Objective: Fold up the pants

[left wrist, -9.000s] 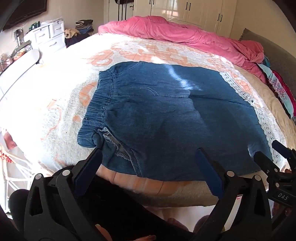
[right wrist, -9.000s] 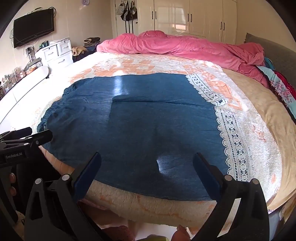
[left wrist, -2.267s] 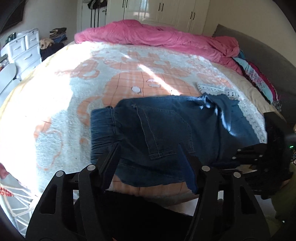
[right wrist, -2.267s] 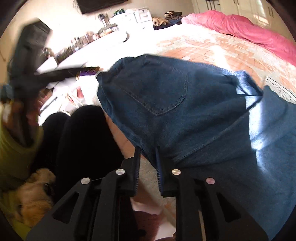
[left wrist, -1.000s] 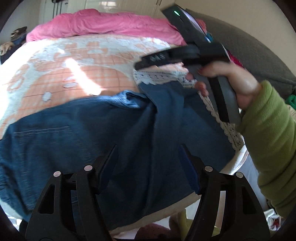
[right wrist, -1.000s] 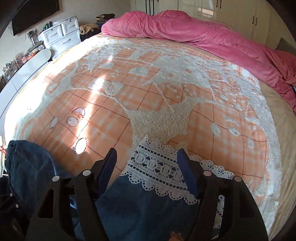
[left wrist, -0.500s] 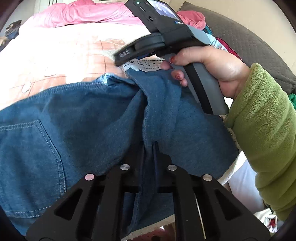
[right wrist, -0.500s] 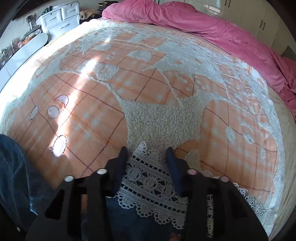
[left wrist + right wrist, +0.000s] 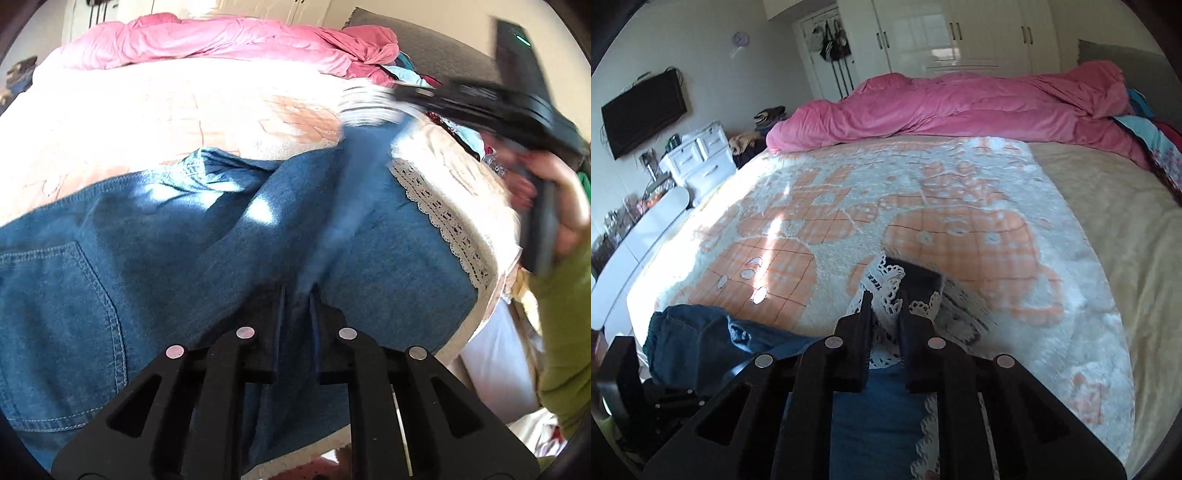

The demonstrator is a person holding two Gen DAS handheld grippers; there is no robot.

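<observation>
Clenched on a raised ridge of denim, the left hand-held gripper (image 9: 297,295) has its two fingers pressed close with blue cloth pinched between them. That ridge runs up and away toward the right hand-held gripper (image 9: 884,295), which is likewise clamped, its jaws nipping the white lace hem (image 9: 886,280) of the pants' leg so the lace stands up off the bed.

The pants (image 9: 147,258) lie across the near edge of the bed (image 9: 960,206), a back pocket (image 9: 59,325) showing at the left of the left wrist view, and the elastic waistband bunched at the lower left of the right wrist view. A lace trim (image 9: 443,221) edges the cloth on the right of the left wrist view, close to the bed's edge.

Beyond the pants, the orange-and-white fleece blanket (image 9: 831,229) spreads over the mattress, with a beige cover (image 9: 1115,221) beside it on the right. A crumpled pink duvet (image 9: 960,107) is heaped along the far side, and colourful clothes (image 9: 1156,144) are piled at its right end. White drawers (image 9: 701,158) and a wall television (image 9: 642,114) stand off to the left, wardrobes (image 9: 960,33) behind. In the left wrist view the person's hand in a green sleeve (image 9: 565,332) grips the other tool, blurred.
</observation>
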